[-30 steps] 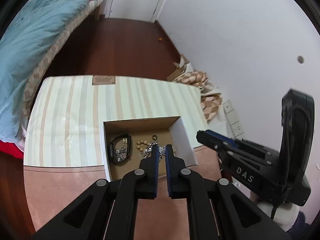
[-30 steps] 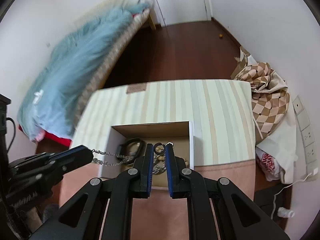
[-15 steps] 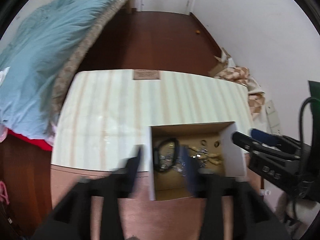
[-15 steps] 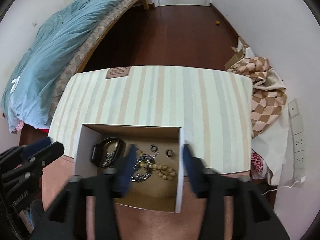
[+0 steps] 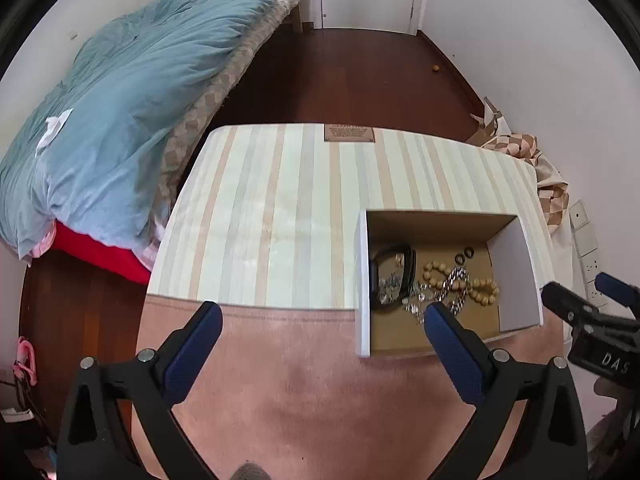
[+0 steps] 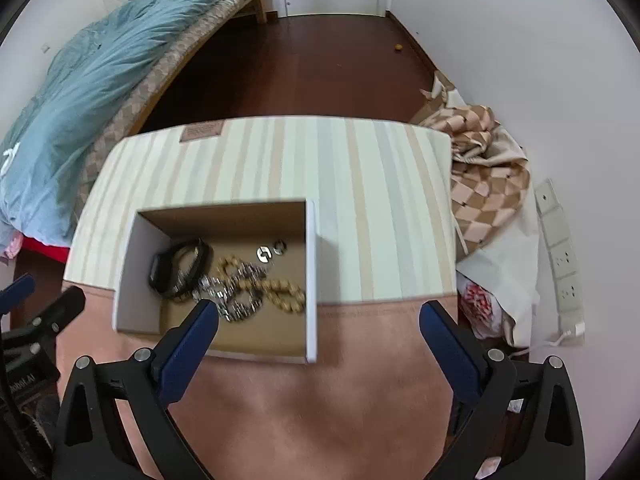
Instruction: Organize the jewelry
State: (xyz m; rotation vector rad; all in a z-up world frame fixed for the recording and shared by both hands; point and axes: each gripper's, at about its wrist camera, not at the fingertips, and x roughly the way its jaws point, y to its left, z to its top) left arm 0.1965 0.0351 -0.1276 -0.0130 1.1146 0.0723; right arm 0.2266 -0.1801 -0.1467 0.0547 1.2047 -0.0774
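A cardboard box (image 5: 362, 280), white outside and brown inside, stands on the table. In it lie a black wristband (image 5: 408, 276), a silver chain (image 5: 456, 280), a wooden bead bracelet (image 5: 484, 292) and two rings (image 5: 466, 254). My left gripper (image 5: 320, 312) hovers over the box's left wall, jaws opening wide and holding nothing. My right gripper (image 6: 319, 309) hangs over the box's (image 6: 312, 272) right wall, jaws also opening, nothing gripped. Below it lie the wristband (image 6: 164, 276), chain (image 6: 236, 308), beads (image 6: 284, 294) and rings (image 6: 264, 254).
The table has a striped cloth (image 5: 280, 200) at the back and a pink surface (image 5: 300, 380) in front. A bed with a blue duvet (image 5: 120, 100) is at the left. A checkered cloth (image 6: 480, 184) and wall sockets (image 6: 560, 248) are at the right.
Both grippers went from shut to wide open. The silver chain that stretched from the left gripper's tip now lies in the box. Both views have tilted downward over the box.
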